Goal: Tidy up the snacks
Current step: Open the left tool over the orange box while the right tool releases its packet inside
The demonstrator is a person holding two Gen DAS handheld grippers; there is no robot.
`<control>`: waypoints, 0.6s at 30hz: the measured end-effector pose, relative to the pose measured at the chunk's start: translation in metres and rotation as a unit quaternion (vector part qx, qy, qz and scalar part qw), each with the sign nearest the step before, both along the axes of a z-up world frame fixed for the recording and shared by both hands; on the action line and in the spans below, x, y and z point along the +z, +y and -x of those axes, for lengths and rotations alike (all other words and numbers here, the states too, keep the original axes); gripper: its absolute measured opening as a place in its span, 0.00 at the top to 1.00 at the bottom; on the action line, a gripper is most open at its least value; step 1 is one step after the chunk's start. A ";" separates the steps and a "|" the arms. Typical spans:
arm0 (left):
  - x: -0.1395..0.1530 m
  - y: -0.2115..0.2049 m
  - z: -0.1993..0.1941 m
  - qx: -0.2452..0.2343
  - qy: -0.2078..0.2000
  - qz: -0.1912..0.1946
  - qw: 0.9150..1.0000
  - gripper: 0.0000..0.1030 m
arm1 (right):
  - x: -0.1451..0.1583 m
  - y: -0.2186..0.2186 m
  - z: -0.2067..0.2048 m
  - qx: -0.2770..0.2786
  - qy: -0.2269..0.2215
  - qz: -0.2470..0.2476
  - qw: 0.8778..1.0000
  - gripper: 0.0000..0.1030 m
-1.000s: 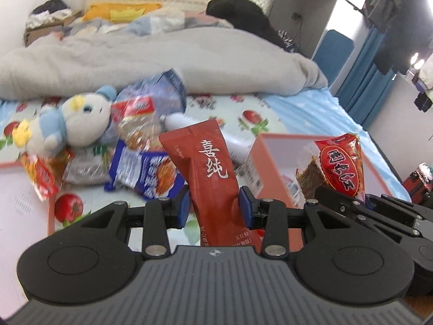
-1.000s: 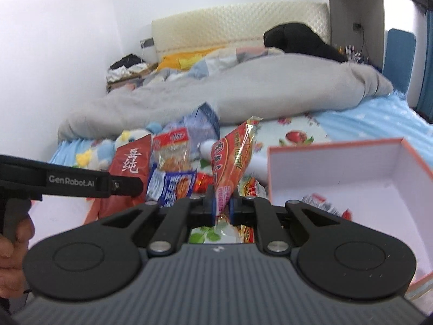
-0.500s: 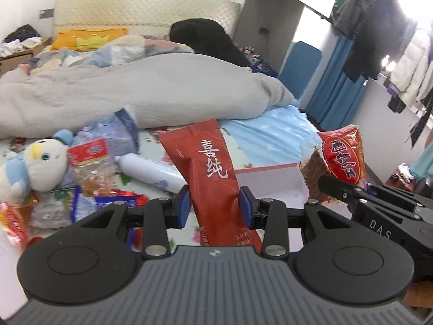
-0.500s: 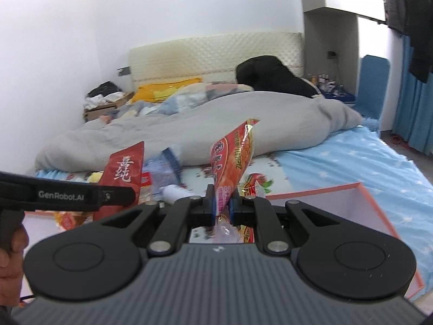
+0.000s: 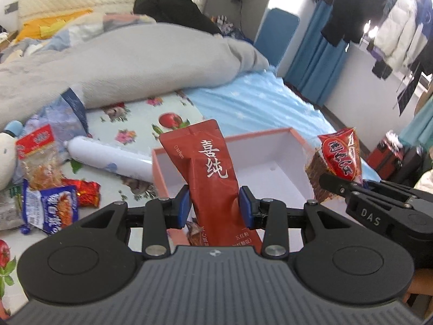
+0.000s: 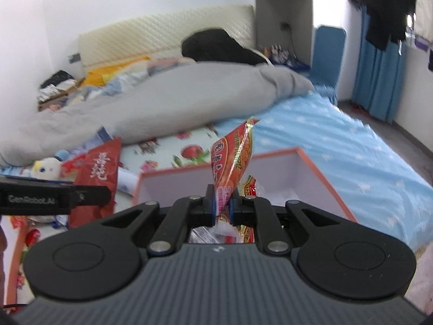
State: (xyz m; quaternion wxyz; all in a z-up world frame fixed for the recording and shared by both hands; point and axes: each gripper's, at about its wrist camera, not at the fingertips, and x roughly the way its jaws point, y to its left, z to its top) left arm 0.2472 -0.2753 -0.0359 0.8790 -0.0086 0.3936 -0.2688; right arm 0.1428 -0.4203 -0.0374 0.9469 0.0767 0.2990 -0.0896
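My left gripper (image 5: 213, 207) is shut on a dark red pouch (image 5: 208, 173) with white characters, held upright over the near wall of the orange box (image 5: 297, 140) with a white inside. My right gripper (image 6: 223, 203) is shut on a red and orange snack bag (image 6: 232, 159), held upright over the same box (image 6: 319, 173). The right gripper and its bag (image 5: 341, 157) show at the right of the left wrist view. The red pouch (image 6: 100, 168) shows at the left of the right wrist view.
Loose snack packets (image 5: 51, 205), a white bottle (image 5: 108, 159) and a plush toy (image 6: 46, 166) lie on the flowered sheet left of the box. A grey duvet (image 5: 121, 62) lies behind. The bed's blue sheet (image 6: 338, 140) runs right, with floor beyond.
Both grippers have swung right with their snacks, from over the snack pile to over the orange box. Both stay shut.
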 end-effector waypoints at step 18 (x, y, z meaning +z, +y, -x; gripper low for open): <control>-0.050 -0.027 -0.025 -0.017 0.040 -0.041 0.998 0.70 | -0.082 -0.039 -0.018 -0.038 0.112 -0.084 0.989 0.36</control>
